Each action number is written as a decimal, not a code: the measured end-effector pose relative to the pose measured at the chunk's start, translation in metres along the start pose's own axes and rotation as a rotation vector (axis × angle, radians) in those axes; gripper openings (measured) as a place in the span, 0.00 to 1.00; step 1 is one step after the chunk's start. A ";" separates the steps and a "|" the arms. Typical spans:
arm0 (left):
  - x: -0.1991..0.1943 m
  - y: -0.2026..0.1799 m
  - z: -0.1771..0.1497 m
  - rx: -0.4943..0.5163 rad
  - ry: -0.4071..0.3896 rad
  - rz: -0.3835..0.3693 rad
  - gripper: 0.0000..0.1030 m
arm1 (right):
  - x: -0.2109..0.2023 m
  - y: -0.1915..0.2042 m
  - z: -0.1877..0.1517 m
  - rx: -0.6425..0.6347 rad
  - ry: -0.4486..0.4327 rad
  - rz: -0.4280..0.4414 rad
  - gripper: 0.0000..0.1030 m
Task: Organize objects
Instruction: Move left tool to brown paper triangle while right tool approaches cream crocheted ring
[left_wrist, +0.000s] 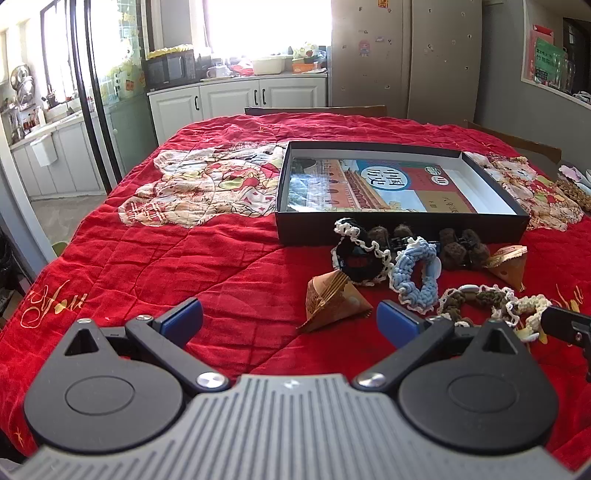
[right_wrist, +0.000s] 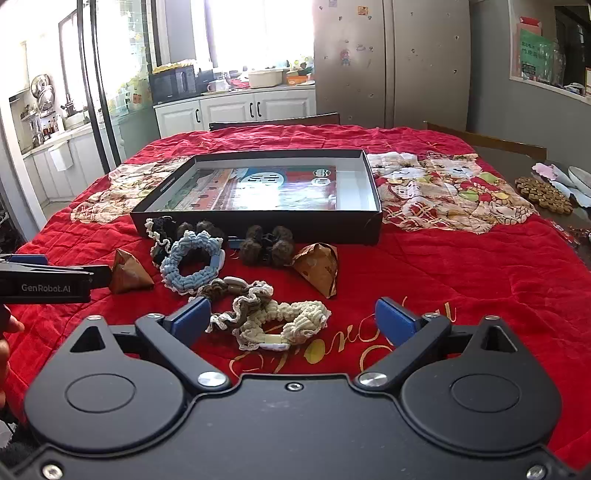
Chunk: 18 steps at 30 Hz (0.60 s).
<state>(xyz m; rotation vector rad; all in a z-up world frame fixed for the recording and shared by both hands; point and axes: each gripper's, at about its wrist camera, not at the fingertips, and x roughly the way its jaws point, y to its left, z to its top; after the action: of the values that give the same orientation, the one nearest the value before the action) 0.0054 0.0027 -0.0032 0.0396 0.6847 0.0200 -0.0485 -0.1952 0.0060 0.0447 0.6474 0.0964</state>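
Observation:
A shallow black box with a printed book inside lies on the red quilt. In front of it lie a blue crocheted scrunchie, a black one with white trim, a brown and cream one, brown fuzzy hair clips and two brown paper pyramid packets. My left gripper is open and empty, just short of the near packet. My right gripper is open and empty, with the brown and cream scrunchie between its fingers.
The red quilt covers the table. A wooden trivet and small dishes lie at the right edge. Chair backs stand behind the table. Kitchen cabinets and a fridge are beyond. The left gripper's side shows in the right wrist view.

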 end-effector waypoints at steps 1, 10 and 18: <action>0.000 0.000 0.000 0.002 0.000 -0.002 1.00 | 0.000 0.000 0.000 -0.001 0.000 0.001 0.91; 0.010 0.000 -0.001 0.025 0.007 -0.043 1.00 | 0.005 -0.006 0.001 -0.006 -0.002 0.007 0.83; 0.023 0.001 -0.004 0.069 -0.009 -0.121 1.00 | 0.015 -0.013 -0.002 -0.022 0.002 0.017 0.71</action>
<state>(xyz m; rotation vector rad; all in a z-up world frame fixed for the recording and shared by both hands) 0.0209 0.0042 -0.0204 0.0640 0.6772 -0.1201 -0.0371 -0.2062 -0.0055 0.0290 0.6481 0.1203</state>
